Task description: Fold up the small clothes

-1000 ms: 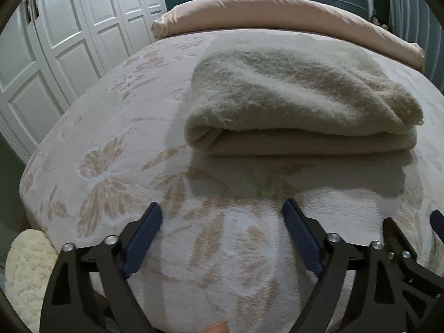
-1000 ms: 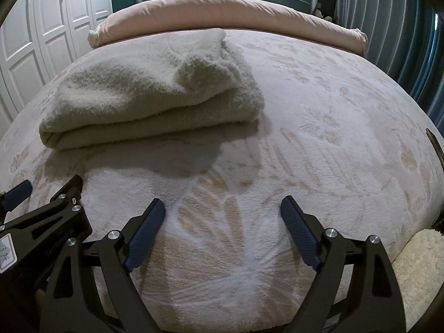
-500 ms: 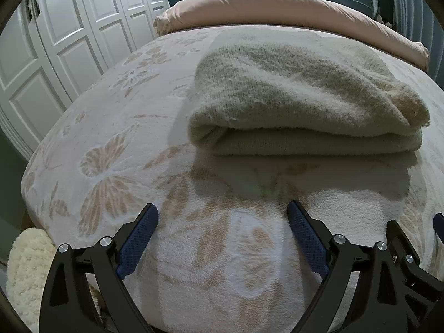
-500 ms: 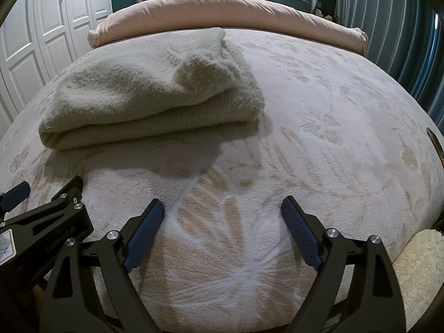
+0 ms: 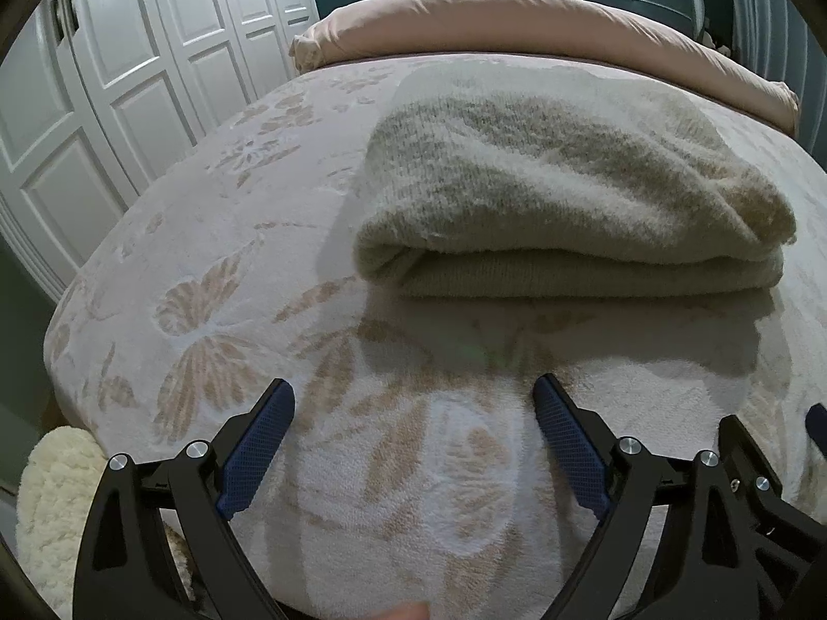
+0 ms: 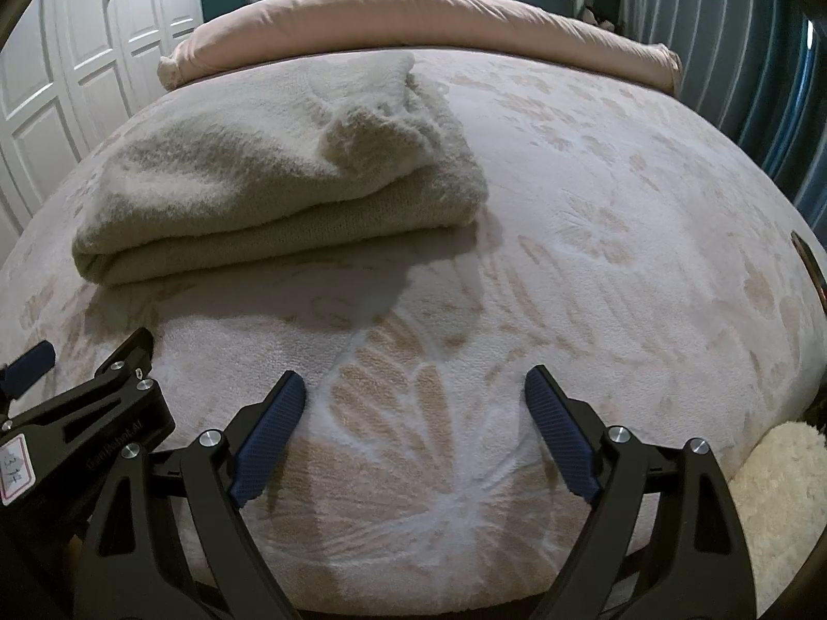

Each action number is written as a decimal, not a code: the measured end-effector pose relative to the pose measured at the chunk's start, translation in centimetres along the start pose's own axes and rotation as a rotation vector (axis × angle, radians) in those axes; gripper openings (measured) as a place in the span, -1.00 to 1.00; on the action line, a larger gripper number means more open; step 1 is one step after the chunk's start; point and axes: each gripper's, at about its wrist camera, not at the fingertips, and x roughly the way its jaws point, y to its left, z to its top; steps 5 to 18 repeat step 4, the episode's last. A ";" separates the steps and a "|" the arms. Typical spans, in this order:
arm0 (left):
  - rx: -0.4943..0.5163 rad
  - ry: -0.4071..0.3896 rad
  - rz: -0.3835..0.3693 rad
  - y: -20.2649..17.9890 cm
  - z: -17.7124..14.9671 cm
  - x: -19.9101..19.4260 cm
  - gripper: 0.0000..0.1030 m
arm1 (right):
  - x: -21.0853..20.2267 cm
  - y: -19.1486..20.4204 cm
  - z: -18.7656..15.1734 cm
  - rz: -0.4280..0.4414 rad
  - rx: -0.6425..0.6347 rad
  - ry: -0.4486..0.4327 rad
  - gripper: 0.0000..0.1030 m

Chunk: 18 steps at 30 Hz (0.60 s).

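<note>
Lying folded on bedspread (image 5: 217, 279): sweater (image 5: 563, 206); untouched.

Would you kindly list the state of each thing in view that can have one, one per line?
Beige sweater: folded into a stack, lying on the bed, touched by neither tool.
Left tool: open, empty, short of the sweater.
Right tool: open, empty, over bare blanket.
Floral blanket: spread flat over the bed.
Pink duvet: bunched along the head end.
Wardrobe doors: closed.
</note>
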 end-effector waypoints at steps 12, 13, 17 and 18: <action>-0.013 0.014 -0.003 0.2 0.6 -0.7 0.72 | -0.7 -0.1 0.3 -0.004 0.016 -0.002 0.64; -0.013 0.014 -0.003 0.2 0.6 -0.7 0.72 | -0.7 -0.1 0.3 -0.004 0.016 -0.002 0.64; -0.013 0.014 -0.003 0.2 0.6 -0.7 0.72 | -0.7 -0.1 0.3 -0.004 0.016 -0.002 0.64; -0.013 0.014 -0.003 0.2 0.6 -0.7 0.72 | -0.7 -0.1 0.3 -0.004 0.016 -0.002 0.64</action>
